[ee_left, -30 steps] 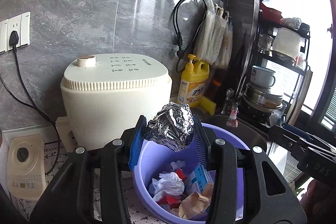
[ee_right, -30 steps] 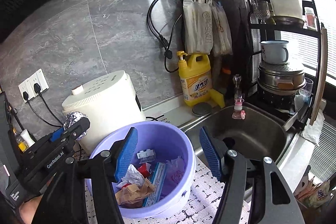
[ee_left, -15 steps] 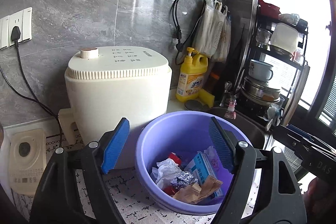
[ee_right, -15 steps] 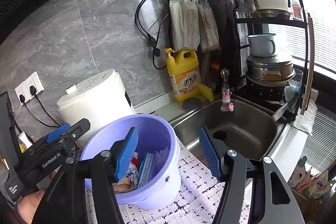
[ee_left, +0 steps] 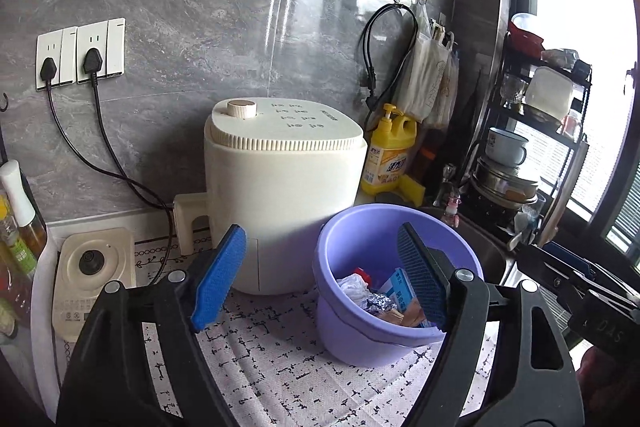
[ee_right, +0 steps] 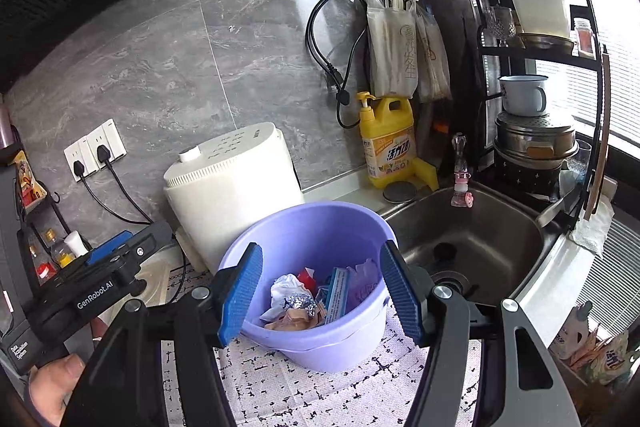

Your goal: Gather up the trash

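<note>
A purple bucket [ee_left: 352,323] stands on a patterned mat, also in the right wrist view [ee_right: 312,227]. It holds a crumpled foil ball [ee_left: 378,305] [ee_right: 298,303], white tissue, a blue-white carton and brown paper. My left gripper [ee_left: 320,277] is open and empty, pulled back above and left of the bucket. It also shows from the side in the right wrist view [ee_right: 120,247]. My right gripper [ee_right: 322,293] is open and empty, its fingers either side of the bucket's near rim.
A cream appliance [ee_left: 284,195] stands behind the bucket, plugged into wall sockets [ee_left: 80,55]. A yellow detergent bottle [ee_right: 388,143] and a steel sink [ee_right: 472,235] are to the right, with a dish rack [ee_right: 536,67]. A small white device [ee_left: 92,275] and bottles lie at the left.
My left gripper opened and let the foil ball fall into the bucket, then drew back and left. My right gripper drew back towards the bucket's near side.
</note>
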Demonstrator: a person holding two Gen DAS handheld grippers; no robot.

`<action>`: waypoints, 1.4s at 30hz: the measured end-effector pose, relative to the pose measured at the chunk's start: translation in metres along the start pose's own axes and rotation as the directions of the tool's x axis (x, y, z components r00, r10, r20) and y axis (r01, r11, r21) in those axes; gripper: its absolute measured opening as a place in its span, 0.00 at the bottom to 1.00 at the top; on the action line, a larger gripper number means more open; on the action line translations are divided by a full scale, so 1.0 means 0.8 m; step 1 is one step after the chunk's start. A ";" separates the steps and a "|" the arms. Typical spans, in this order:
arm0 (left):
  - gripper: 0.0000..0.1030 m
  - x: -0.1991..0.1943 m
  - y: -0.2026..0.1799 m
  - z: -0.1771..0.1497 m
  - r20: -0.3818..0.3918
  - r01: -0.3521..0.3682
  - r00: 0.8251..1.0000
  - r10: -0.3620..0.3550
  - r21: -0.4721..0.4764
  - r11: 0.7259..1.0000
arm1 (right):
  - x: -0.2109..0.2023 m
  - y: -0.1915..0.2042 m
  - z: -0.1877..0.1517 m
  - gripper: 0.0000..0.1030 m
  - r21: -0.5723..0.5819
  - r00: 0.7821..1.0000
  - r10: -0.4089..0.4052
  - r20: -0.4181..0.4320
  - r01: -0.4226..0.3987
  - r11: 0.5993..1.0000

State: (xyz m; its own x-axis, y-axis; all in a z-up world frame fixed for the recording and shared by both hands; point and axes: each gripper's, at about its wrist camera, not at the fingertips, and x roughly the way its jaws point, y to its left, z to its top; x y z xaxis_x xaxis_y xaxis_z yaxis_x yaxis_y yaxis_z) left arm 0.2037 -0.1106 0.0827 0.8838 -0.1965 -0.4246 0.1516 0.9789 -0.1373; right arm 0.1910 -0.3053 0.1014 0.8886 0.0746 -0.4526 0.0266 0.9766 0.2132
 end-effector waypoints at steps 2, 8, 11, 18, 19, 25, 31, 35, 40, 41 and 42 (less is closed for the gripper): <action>0.76 -0.013 0.007 -0.002 0.002 -0.008 1.000 0.008 -0.004 1.000 | -0.009 0.009 -0.001 0.60 -0.009 1.000 0.008 0.000 -0.008 1.000; 0.85 -0.057 0.028 -0.004 0.027 -0.042 0.999 0.042 -0.007 0.999 | -0.035 0.035 -0.004 0.70 -0.036 0.999 0.038 0.006 -0.038 0.999; 0.90 -0.076 0.037 -0.008 0.033 -0.058 0.998 0.058 -0.012 0.998 | -0.044 0.050 -0.007 0.73 -0.059 0.998 0.059 0.001 -0.059 0.997; 0.94 -0.115 0.056 -0.014 0.041 -0.097 0.994 0.097 -0.012 0.995 | -0.067 0.076 -0.016 0.93 -0.080 0.995 0.094 0.013 -0.093 0.993; 0.94 -0.120 0.058 -0.015 0.040 -0.107 0.993 0.108 -0.010 0.994 | -0.069 0.080 -0.017 0.93 -0.085 0.995 0.104 0.010 -0.103 0.991; 0.94 -0.151 0.068 -0.015 0.047 -0.134 0.990 0.134 -0.014 0.991 | -0.083 0.094 -0.026 0.93 -0.087 0.991 0.132 -0.003 -0.132 0.987; 0.94 -0.177 0.074 -0.020 0.054 -0.145 0.988 0.146 -0.027 0.989 | -0.099 0.107 -0.030 0.93 -0.101 0.988 0.154 -0.010 -0.155 0.983; 0.94 -0.188 0.076 -0.024 0.053 -0.150 0.987 0.152 -0.032 0.988 | -0.107 0.112 -0.033 0.93 -0.111 0.986 0.165 -0.015 -0.166 0.980; 0.94 -0.193 0.078 -0.030 0.054 -0.158 0.986 0.160 -0.030 0.987 | -0.114 0.115 -0.036 0.93 -0.125 0.984 0.176 -0.027 -0.178 0.976; 0.94 -0.194 0.079 -0.031 0.055 -0.163 0.985 0.164 -0.034 0.986 | -0.114 0.115 -0.036 0.93 -0.131 0.984 0.177 -0.030 -0.180 0.975; 0.94 -0.195 0.080 -0.032 0.056 -0.169 0.984 0.171 -0.040 0.985 | -0.112 0.116 -0.037 0.93 -0.137 0.983 0.180 -0.036 -0.183 0.974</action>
State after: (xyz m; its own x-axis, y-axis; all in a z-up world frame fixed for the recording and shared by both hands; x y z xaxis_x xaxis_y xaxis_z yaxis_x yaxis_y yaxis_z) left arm 0.0644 -0.0188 0.1170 0.9201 -0.0225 -0.3910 -0.0177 0.9949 -0.0988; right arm 0.1000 -0.2157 0.1364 0.8618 0.2560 -0.4380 -0.1992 0.9647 0.1719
